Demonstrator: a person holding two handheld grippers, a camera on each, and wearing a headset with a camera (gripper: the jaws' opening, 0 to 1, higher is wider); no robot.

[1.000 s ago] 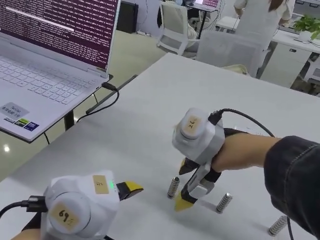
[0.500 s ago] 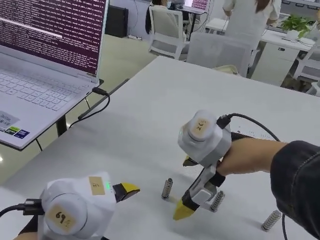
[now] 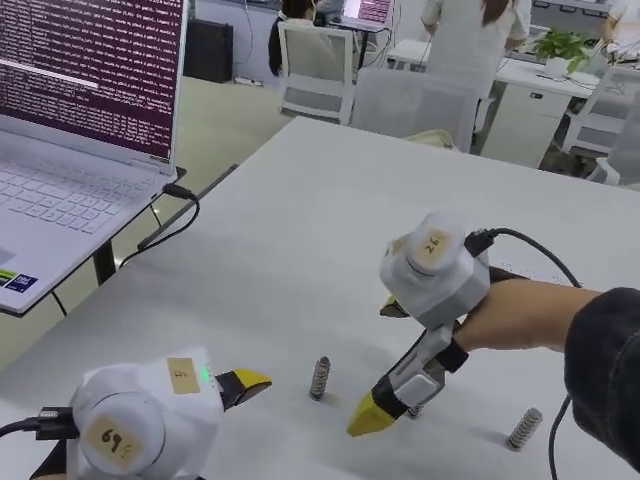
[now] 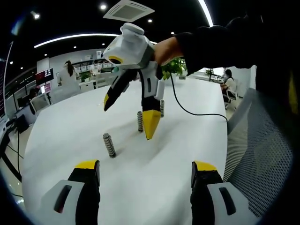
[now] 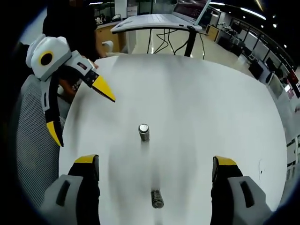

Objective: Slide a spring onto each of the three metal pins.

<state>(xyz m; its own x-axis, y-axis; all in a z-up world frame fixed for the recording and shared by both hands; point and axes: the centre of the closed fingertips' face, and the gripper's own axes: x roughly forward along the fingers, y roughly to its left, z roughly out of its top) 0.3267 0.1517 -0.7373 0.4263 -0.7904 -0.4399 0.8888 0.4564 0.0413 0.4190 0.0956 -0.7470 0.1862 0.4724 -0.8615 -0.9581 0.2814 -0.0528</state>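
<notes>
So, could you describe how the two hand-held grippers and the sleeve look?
Both have rounded white housings and dark jaws with yellow tips, each trailing a black cable. The left hand-held gripper bears a tag marked 69 and a green light; the right hand-held gripper is tagged 26. The sleeve is dark.

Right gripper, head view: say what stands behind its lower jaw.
A small upright coiled metal spring on the white table, mostly covered by the right gripper; any pin inside cannot be seen.

White table (image 3: 300,220), grey ribbed springs (image 3: 319,378), white grippers (image 3: 380,365) (yellow-tipped fingers (image 3: 368,420)), purple laptop screen (image 3: 80,70).
</notes>
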